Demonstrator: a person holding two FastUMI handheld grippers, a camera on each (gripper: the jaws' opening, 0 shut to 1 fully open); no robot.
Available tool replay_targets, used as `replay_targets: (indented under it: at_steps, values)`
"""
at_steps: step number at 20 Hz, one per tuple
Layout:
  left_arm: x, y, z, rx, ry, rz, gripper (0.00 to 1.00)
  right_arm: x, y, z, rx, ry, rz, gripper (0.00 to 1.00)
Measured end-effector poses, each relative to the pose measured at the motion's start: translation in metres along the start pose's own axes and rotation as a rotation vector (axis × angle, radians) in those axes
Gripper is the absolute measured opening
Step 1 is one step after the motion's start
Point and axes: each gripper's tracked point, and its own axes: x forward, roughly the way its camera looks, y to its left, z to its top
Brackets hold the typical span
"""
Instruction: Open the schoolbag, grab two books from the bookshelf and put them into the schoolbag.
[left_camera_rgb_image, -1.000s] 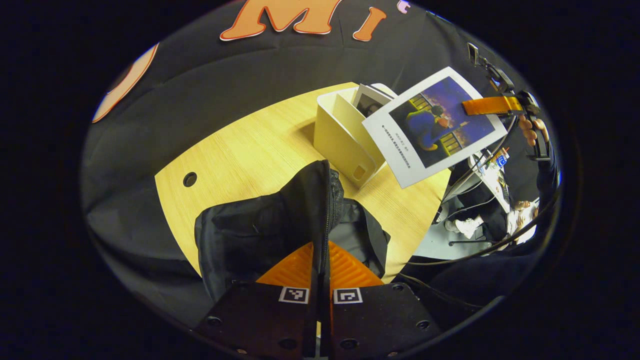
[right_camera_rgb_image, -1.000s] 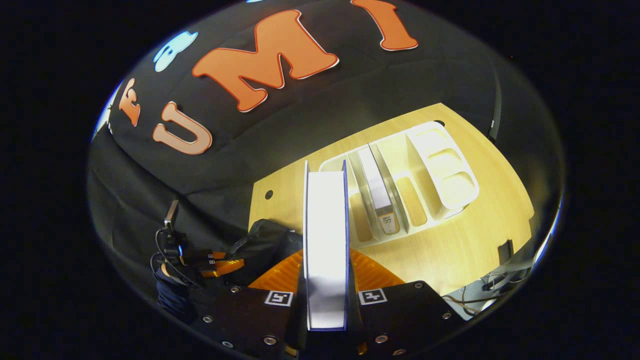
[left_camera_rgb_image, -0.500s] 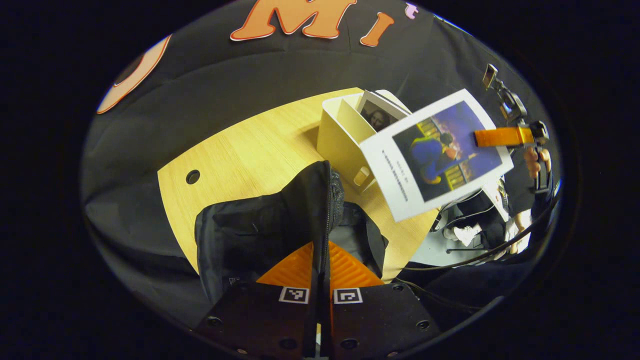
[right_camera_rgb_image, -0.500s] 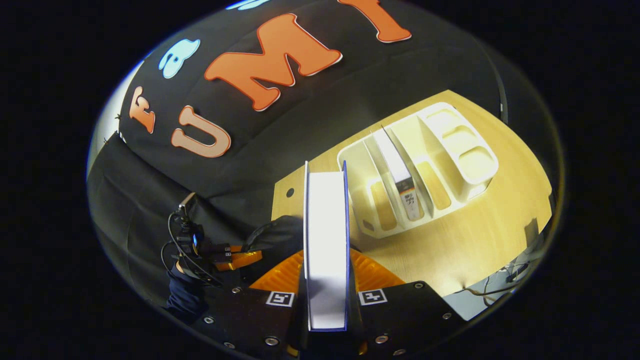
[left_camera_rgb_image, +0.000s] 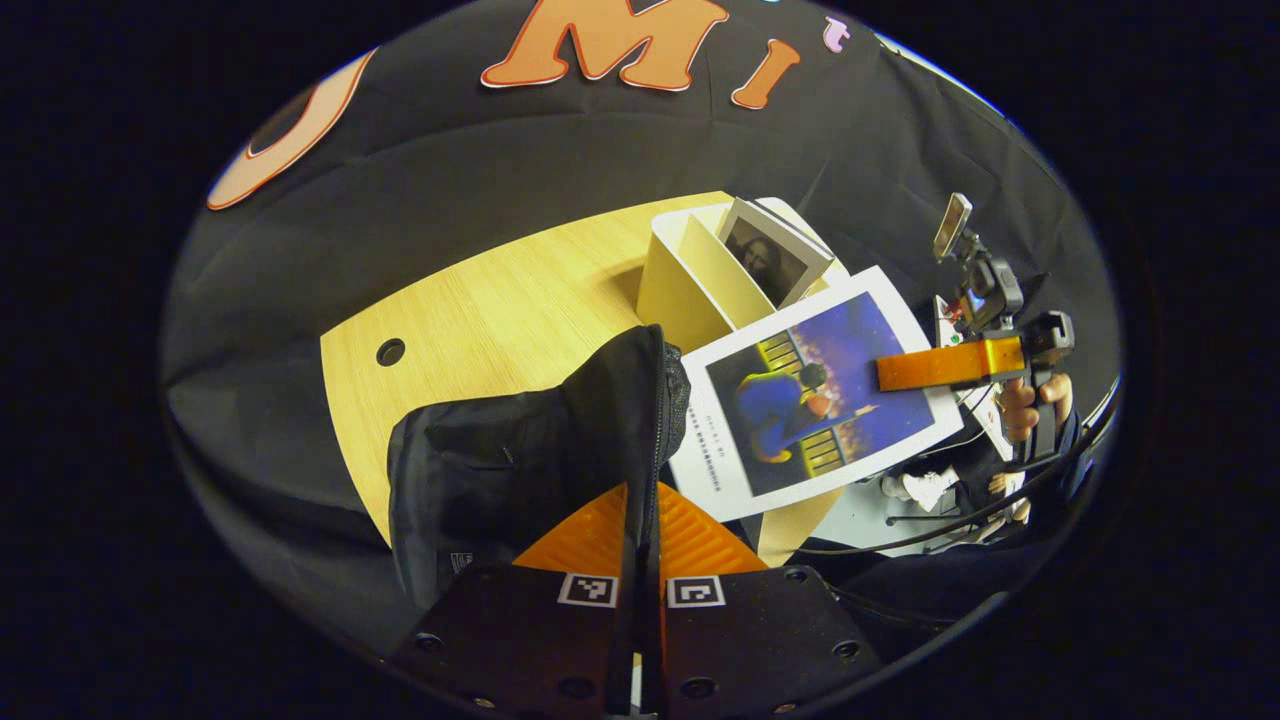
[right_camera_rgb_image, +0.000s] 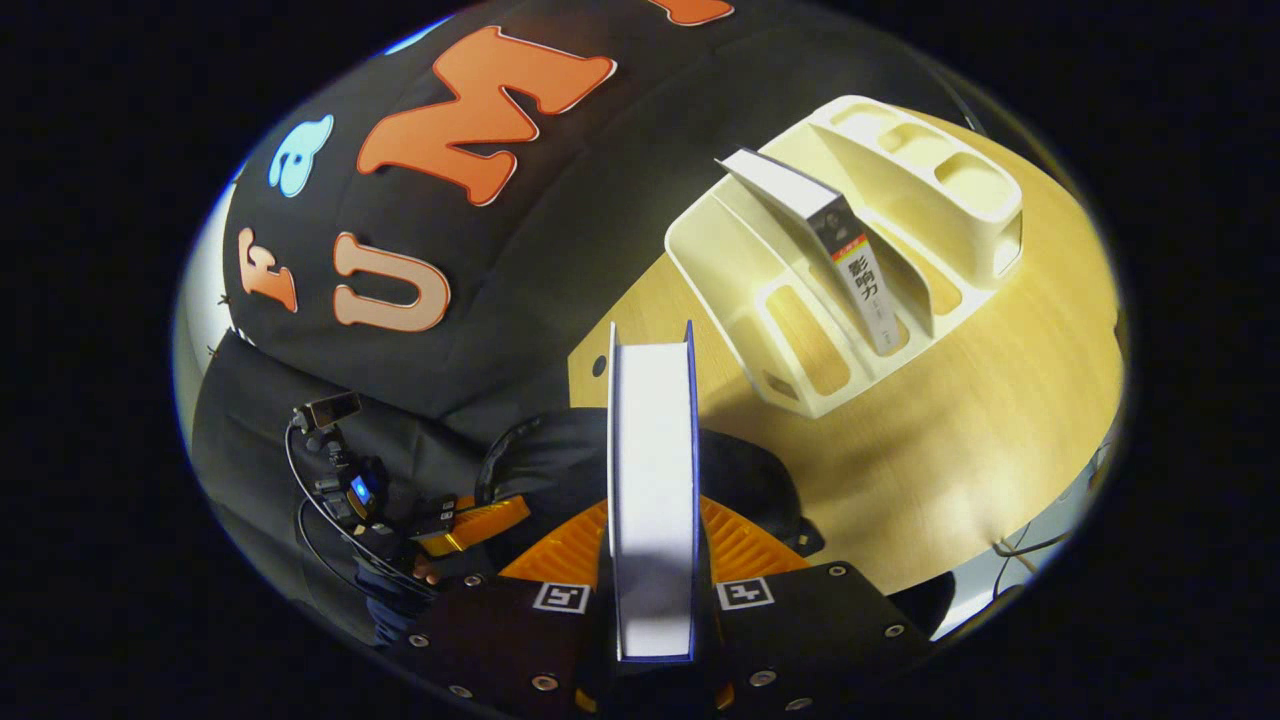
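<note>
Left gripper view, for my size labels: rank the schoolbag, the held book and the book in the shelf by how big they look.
1. schoolbag, though nearest the camera
2. held book
3. shelf book, farthest and partly hidden

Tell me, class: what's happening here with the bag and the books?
A person works two grippers. The left gripper is shut on the edge of the black bag, holding it up. The right gripper is shut on a book, carried near the bag. One more book stands in the shelf on the table.

My feed's sharp but fisheye-warped at the edges; overhead glare blows out the table (right_camera_rgb_image: 960, 420) beside the bookshelf (right_camera_rgb_image: 800, 300).
</note>
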Motion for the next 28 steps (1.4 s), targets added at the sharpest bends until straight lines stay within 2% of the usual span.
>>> replay_targets:
  at_steps: [3, 7, 11, 14, 19, 21, 22, 24, 25, 26, 27, 28]
  values:
    - [0.000, 0.001, 0.002, -0.016, -0.011, 0.007, 0.04, 0.018, 0.002, -0.006, 0.060, -0.026, 0.040, 0.31]
    - [-0.003, 0.000, 0.005, -0.028, -0.016, 0.008, 0.04, 0.038, 0.008, -0.021, 0.069, -0.025, 0.098, 0.31]
    - [-0.002, -0.005, 0.007, -0.043, -0.021, -0.006, 0.04, 0.074, -0.006, -0.039, 0.087, -0.027, 0.092, 0.31]
    - [-0.005, -0.003, 0.009, -0.042, -0.024, -0.003, 0.04, 0.099, -0.010, -0.054, 0.161, -0.010, 0.128, 0.31]
    - [-0.002, -0.009, 0.011, -0.060, -0.031, -0.019, 0.04, 0.128, -0.001, -0.072, 0.163, -0.025, 0.165, 0.31]
    - [-0.001, -0.007, 0.009, -0.058, -0.036, -0.024, 0.04, 0.142, 0.001, -0.084, 0.135, -0.013, 0.154, 0.31]
    - [-0.001, -0.007, 0.007, -0.059, -0.036, -0.023, 0.04, 0.149, 0.001, -0.090, 0.128, 0.003, 0.142, 0.41]
    - [0.000, -0.011, 0.009, -0.058, -0.039, -0.031, 0.04, 0.165, 0.008, -0.103, 0.108, 0.035, 0.123, 0.42]
    - [0.000, -0.011, 0.009, -0.060, -0.041, -0.034, 0.04, 0.170, 0.011, -0.104, 0.100, 0.039, 0.121, 0.33]
    - [0.001, -0.011, 0.009, -0.060, -0.043, -0.034, 0.04, 0.173, 0.014, -0.105, 0.101, 0.049, 0.119, 0.43]
    - [0.000, -0.008, 0.009, -0.062, -0.043, -0.030, 0.04, 0.172, 0.017, -0.112, 0.093, 0.086, 0.111, 0.36]
    - [0.000, -0.006, 0.010, -0.063, -0.047, -0.029, 0.04, 0.166, 0.018, -0.117, 0.072, 0.141, 0.100, 0.38]
